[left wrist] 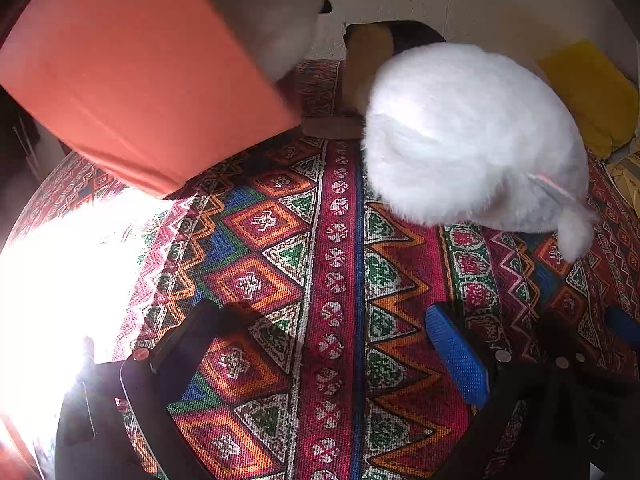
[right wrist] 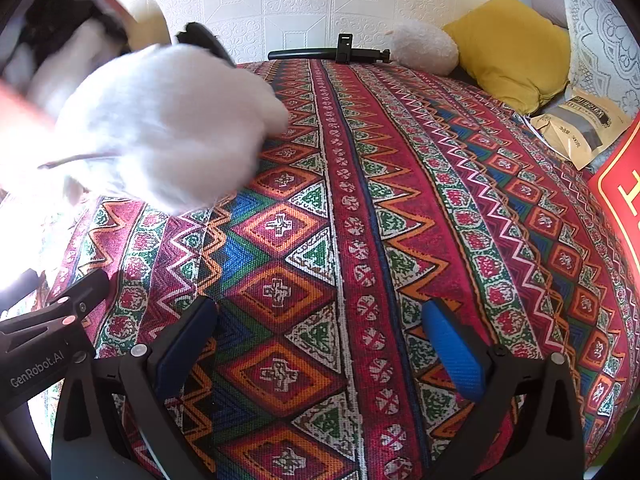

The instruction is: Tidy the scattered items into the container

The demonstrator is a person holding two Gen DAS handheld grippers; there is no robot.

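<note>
**Both grippers empty above the patterned bedspread, white plush toy beside the orange bin**

The left gripper (left wrist: 344,356) hangs with its jaws spread wide and nothing between them; its blue-padded fingers (left wrist: 458,358) frame only the woven cloth below. The right gripper (right wrist: 320,352) is likewise spread wide and holds nothing, its blue pads (right wrist: 454,354) apart over the same cloth. In the right wrist view the left gripper's black body shows at the lower left edge.

Both hover over a bedspread (left wrist: 340,280) patterned in red, orange, blue and green bands. A fluffy white plush toy (left wrist: 468,140) lies on the bedspread toward its far side, ahead of the left gripper and to the right gripper's left (right wrist: 168,124). Just behind it, touching it, is a brown and black plush toy (left wrist: 368,60). The orange container (left wrist: 132,76) stands near the bedspread's far left corner, close beside the white toy; another pale plush toy (left wrist: 272,12) shows over its rim, and the right wrist view shows dark and white plush inside it.

Along the far edge lie a black rod-like gadget (right wrist: 328,54) and a cream plush lump (right wrist: 424,50). At the far right corner sit a yellow cushion (right wrist: 512,48), a kraft paper pouch (right wrist: 576,128) and a red box (right wrist: 624,184).
</note>
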